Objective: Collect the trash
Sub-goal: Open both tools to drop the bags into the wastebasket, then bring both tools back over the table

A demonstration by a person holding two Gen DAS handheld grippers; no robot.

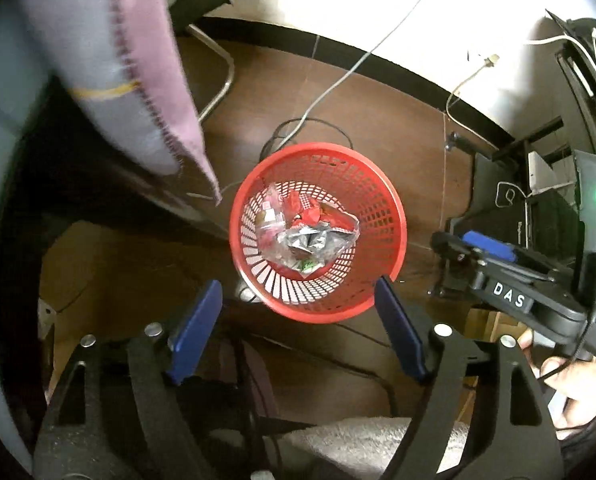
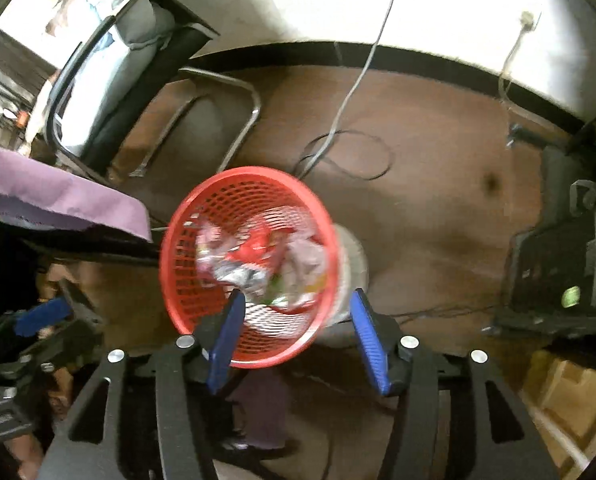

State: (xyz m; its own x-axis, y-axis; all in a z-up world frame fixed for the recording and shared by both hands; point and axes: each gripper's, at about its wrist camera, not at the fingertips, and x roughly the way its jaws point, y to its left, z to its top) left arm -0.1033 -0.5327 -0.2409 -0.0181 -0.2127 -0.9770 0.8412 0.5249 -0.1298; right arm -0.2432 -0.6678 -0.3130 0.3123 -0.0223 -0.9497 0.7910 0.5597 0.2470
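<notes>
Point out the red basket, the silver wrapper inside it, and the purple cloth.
red basket (image 1: 394, 216): left wrist view, on its bare right rim.
silver wrapper (image 1: 304, 240): left wrist view, on its crumpled middle.
purple cloth (image 2: 57, 196): right wrist view, on its flat top.

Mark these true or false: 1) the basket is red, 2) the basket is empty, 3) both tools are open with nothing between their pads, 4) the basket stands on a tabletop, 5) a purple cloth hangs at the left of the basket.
1) The basket is red. True.
2) The basket is empty. False: crumpled wrappers lie in it, red, silver and clear.
3) Both tools are open with nothing held. True: the left tool and the right tool each show spread blue pads with no item clamped.
4) The basket stands on a tabletop. False: it sits on the brown floor.
5) A purple cloth hangs at the basket's left. True.
</notes>
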